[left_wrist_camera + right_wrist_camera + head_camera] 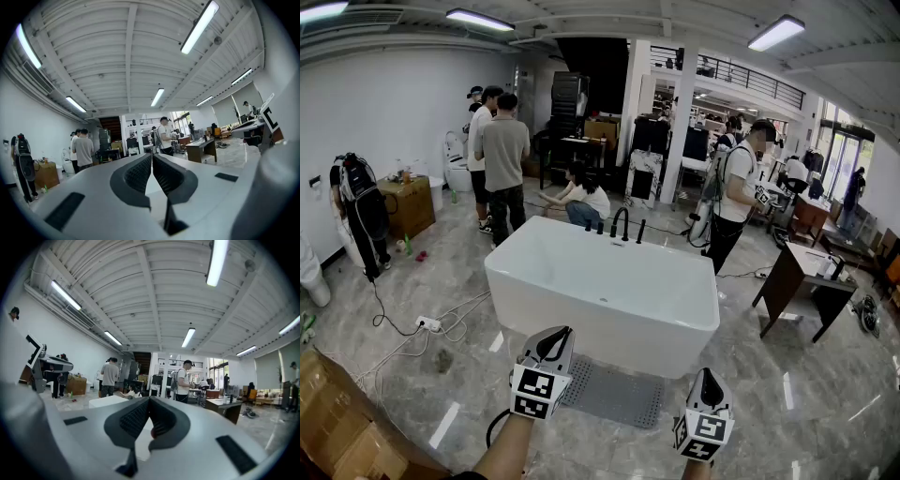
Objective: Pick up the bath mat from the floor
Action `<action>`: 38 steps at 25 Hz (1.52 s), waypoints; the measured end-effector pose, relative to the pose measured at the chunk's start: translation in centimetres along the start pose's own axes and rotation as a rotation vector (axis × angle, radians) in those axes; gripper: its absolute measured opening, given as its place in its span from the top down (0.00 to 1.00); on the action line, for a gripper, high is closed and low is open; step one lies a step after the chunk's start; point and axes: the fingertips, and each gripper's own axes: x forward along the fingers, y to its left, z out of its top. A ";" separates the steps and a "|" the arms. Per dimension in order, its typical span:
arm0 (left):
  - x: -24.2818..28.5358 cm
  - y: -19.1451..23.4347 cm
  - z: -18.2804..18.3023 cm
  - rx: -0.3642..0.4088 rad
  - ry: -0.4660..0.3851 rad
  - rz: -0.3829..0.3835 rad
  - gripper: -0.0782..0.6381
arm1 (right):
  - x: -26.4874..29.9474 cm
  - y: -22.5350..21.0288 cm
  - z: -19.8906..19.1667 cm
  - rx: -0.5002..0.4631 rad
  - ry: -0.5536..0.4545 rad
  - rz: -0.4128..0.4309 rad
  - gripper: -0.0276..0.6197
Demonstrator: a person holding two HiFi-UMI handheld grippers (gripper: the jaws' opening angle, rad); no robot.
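Note:
A dark grey bath mat (614, 391) lies flat on the marble floor against the front of a white freestanding bathtub (605, 291). In the head view my left gripper (555, 339) hovers over the mat's left end, and my right gripper (710, 382) hangs just off its right end. Both point level toward the tub with jaws shut and nothing between them. In the left gripper view the left gripper (152, 164) shows its pads pressed together. The right gripper (149, 408) in the right gripper view looks the same. Neither gripper view shows the mat.
Two people (500, 159) stand behind the tub at the left, one crouches (578, 199) by it, another stands (733, 192) at the right. A dark desk (803, 281) is to the right. Cardboard boxes (342, 422) and a power strip with cables (428, 324) lie at the left.

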 end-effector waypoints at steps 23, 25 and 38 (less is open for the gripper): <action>-0.6 -1.9 -2.1 0.004 0.046 -0.020 0.87 | -1.3 -0.8 -2.6 0.021 0.016 -0.021 0.92; -0.6 -2.6 -2.0 0.006 0.050 -0.019 0.87 | -1.6 -1.6 -3.1 0.028 0.019 -0.027 0.92; 1.3 -11.6 -1.6 0.048 0.082 -0.003 0.87 | -2.0 -8.6 -6.0 -0.014 0.030 0.037 0.92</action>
